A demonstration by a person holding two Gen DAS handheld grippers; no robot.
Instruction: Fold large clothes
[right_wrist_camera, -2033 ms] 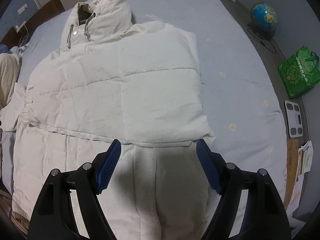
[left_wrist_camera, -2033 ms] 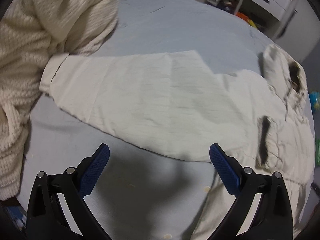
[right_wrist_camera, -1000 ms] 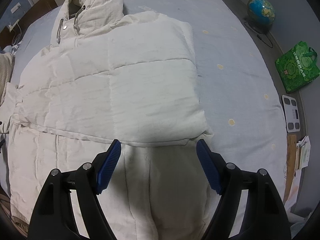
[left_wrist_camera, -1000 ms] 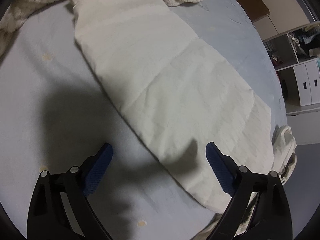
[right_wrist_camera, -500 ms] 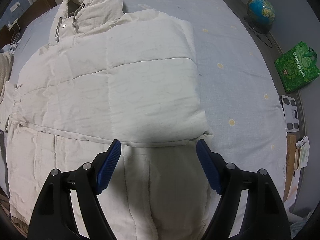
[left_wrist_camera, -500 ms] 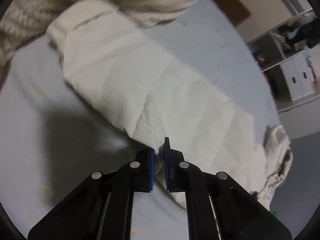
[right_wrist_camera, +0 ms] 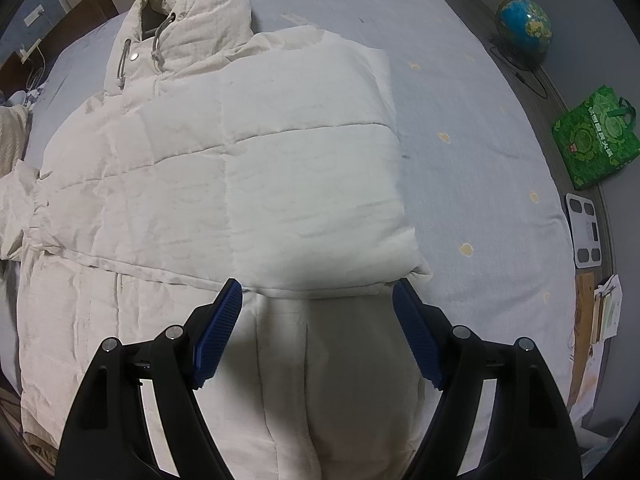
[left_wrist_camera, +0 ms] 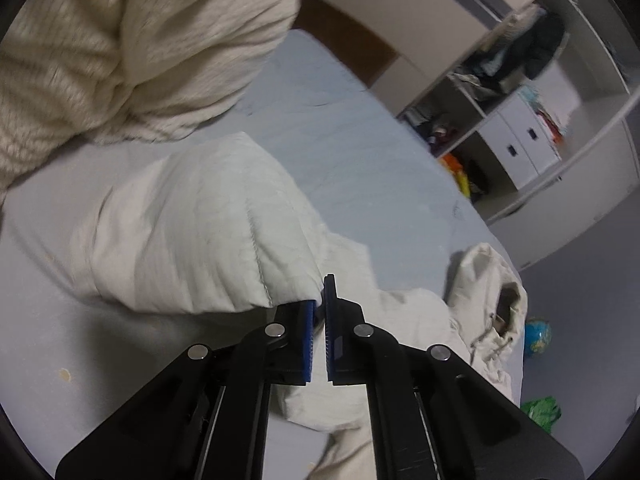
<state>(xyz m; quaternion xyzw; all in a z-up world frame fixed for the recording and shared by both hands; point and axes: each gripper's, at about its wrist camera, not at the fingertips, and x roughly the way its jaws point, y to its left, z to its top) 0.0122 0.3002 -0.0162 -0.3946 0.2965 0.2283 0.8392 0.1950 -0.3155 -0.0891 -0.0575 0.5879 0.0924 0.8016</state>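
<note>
A cream padded jacket [right_wrist_camera: 224, 184] lies spread on a pale blue bed, hood [right_wrist_camera: 192, 12] at the far end. One sleeve is folded across its front. My right gripper [right_wrist_camera: 318, 300] hangs open above the jacket's lower part, over the folded sleeve's cuff edge, with nothing between its fingers. In the left wrist view my left gripper [left_wrist_camera: 322, 300] is shut on the edge of the jacket's other sleeve [left_wrist_camera: 192, 232], which is lifted off the bed and bunched up. The jacket's hood [left_wrist_camera: 492, 280] shows beyond on the right.
A cream knitted blanket [left_wrist_camera: 112, 48] is heaped at the bed's upper left. Open shelves and white drawers [left_wrist_camera: 520, 136] stand past the bed. On the floor to the right sit a globe [right_wrist_camera: 524, 24], a green bag [right_wrist_camera: 592, 136], a white scale [right_wrist_camera: 584, 228] and papers [right_wrist_camera: 600, 312].
My left gripper came down over the flat sleeve, shut on its edge and lifted it, so the sleeve now bunches upward. The right gripper has stayed still and open.
</note>
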